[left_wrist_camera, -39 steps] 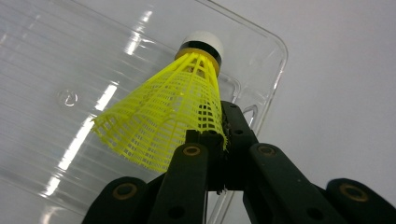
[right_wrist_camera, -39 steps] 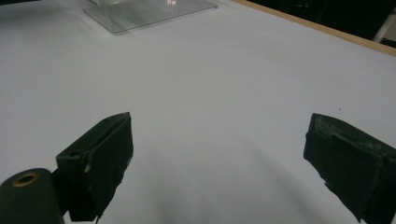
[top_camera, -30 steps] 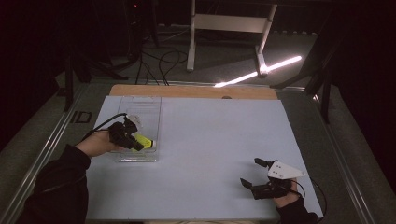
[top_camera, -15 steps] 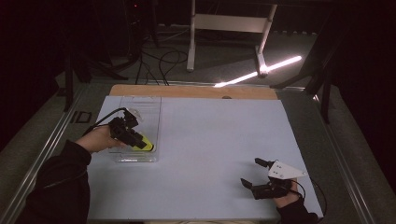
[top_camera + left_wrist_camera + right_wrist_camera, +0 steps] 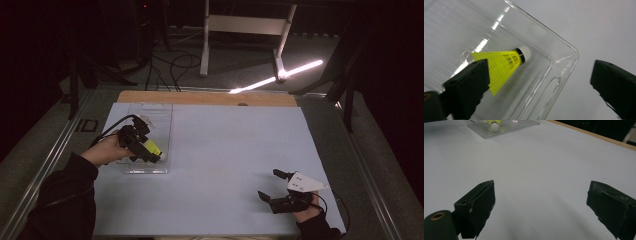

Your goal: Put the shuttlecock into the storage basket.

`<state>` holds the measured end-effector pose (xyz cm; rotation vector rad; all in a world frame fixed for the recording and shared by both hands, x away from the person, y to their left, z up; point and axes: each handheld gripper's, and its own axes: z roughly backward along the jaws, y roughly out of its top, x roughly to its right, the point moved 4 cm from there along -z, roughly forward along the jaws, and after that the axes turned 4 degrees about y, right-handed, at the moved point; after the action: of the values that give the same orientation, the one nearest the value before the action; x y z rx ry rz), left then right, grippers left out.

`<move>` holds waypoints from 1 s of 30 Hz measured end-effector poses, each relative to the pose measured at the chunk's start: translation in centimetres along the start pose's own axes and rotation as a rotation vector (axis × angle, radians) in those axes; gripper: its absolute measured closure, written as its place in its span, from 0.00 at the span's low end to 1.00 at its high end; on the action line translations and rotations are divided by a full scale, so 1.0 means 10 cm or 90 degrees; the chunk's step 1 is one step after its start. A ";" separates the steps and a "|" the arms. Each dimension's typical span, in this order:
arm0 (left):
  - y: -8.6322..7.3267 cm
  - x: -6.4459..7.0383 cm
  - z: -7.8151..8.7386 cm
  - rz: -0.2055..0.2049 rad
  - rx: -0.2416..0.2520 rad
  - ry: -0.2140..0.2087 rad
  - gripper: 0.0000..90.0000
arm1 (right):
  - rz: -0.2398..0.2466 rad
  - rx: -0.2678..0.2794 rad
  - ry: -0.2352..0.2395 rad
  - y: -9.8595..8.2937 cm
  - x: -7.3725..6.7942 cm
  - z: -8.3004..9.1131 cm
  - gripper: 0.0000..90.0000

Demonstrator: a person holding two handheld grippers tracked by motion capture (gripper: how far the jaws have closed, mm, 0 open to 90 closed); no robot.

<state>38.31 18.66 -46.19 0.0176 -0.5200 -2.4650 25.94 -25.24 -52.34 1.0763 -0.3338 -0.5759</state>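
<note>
Near the worktop's left edge, the left tool (image 5: 150, 152), jaws wide, hovers over a clear tray (image 5: 165, 112) holding a yellow shuttlecock (image 5: 506, 62). Pale blue worktop (image 5: 225, 150) spreads bare to the right tool (image 5: 272, 185), wide apart, near the front right corner. Dark room beyond.

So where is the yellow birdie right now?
The yellow shuttlecock lies inside the clear plastic tray on the table's left side, near the tray's near corner, with the open left gripper right over it.

A white stand (image 5: 243, 30) and black cables (image 5: 172, 62) (tangled) occupy the floor (image 5: 240, 70).
</note>
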 end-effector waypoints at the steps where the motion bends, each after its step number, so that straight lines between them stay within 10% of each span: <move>1: 0.00 0.01 0.00 -0.005 0.001 0.001 0.03 | 0.000 0.000 0.000 0.00 0.00 0.00 0.09; 30: 0.34 0.51 0.05 -0.124 0.063 -0.030 0.00 | -0.001 0.002 0.002 0.01 -0.01 0.01 0.09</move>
<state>35.98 13.41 -43.89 0.0522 -0.6905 -2.6313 25.88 -25.23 -52.25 1.0813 -0.3313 -0.5759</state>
